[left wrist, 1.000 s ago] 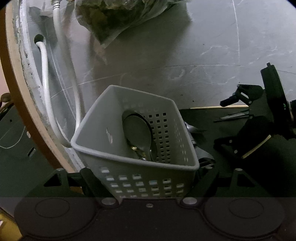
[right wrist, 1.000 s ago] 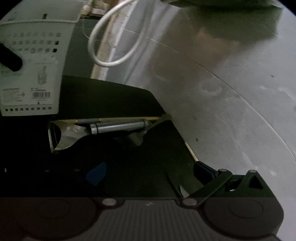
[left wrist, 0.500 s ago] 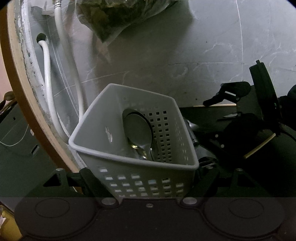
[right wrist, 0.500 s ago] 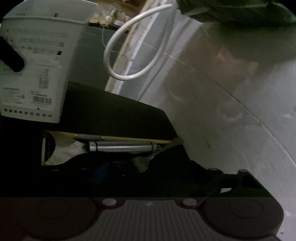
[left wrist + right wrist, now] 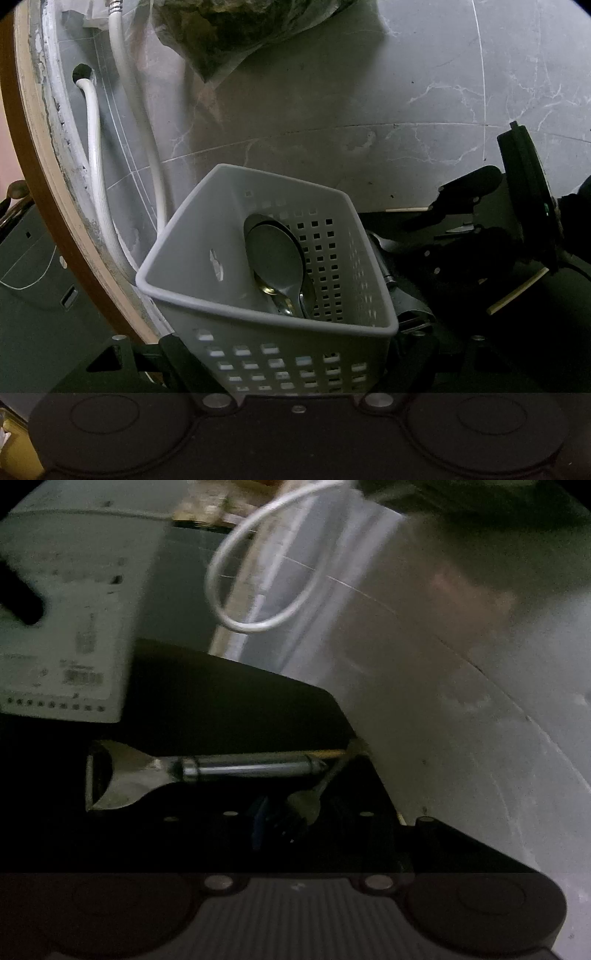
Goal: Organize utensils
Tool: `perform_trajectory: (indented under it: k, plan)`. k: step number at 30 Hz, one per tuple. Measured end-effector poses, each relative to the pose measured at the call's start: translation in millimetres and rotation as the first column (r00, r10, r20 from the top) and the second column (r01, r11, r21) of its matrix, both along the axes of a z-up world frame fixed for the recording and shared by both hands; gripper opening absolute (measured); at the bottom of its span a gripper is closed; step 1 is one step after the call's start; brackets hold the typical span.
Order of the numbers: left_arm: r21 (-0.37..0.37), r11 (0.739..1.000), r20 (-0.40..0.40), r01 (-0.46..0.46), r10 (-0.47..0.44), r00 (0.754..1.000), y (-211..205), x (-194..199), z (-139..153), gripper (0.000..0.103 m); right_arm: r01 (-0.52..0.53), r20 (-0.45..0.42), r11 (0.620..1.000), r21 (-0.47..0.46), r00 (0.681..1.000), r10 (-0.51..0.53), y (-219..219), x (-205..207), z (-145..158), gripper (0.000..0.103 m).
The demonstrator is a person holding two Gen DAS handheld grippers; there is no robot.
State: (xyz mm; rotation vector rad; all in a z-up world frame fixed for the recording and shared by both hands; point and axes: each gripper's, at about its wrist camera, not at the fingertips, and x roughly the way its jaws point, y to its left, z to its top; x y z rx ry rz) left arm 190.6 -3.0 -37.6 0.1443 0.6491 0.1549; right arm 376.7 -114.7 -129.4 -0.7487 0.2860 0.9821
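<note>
My left gripper (image 5: 295, 354) is shut on a white perforated basket (image 5: 207, 258), one finger on each side of its near wall. Two or three metal spoons (image 5: 277, 266) lean inside it. In the right wrist view a steel peeler (image 5: 207, 771) lies crosswise on the black mat (image 5: 229, 701), a thin chopstick (image 5: 328, 754) just behind it. A small fork (image 5: 304, 805) lies in front of the peeler. My right gripper (image 5: 295, 823) hovers low over the mat, its jaws closing with the fork's head between them; the pads are lost in shadow. The basket (image 5: 66, 627) stands at far left.
White hoses (image 5: 94, 147) run along the curved wooden edge (image 5: 40, 166) at left. A plastic bag of dark greens (image 5: 236, 33) lies on the grey marbled surface (image 5: 369, 92) behind the basket. Another chopstick (image 5: 517, 291) lies on the mat at right.
The right gripper's jaws have narrowed from wide open and it has tipped toward the peeler and fork. The left gripper and basket have stayed put.
</note>
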Motion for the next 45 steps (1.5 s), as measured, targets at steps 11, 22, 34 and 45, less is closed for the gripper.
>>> perform_trajectory:
  k: [11,22,34,45]
  plan:
    - [-0.015,1.000,0.006,0.025,-0.025,1.000,6.8,0.4,-0.9,0.082,0.429,-0.304,0.893,0.136,0.876,-0.374,-34.2,26.9,18.7,0.058]
    - [-0.021,0.996,0.012,0.085,-0.084,0.996,13.1,-2.1,-1.0,0.082,0.773,-0.720,0.584,0.248,0.551,-0.423,-39.0,32.6,6.6,0.048]
    - [-0.032,0.989,0.020,0.146,-0.145,0.989,23.1,-5.0,-0.1,0.081,0.950,-0.892,0.183,0.252,0.302,-0.335,-41.7,45.1,-14.7,0.023]
    - [-0.052,0.981,0.029,0.186,-0.185,0.982,32.8,-6.5,-1.2,0.081,0.949,-0.880,0.064,0.308,0.310,-0.360,-51.7,36.4,-8.0,0.004]
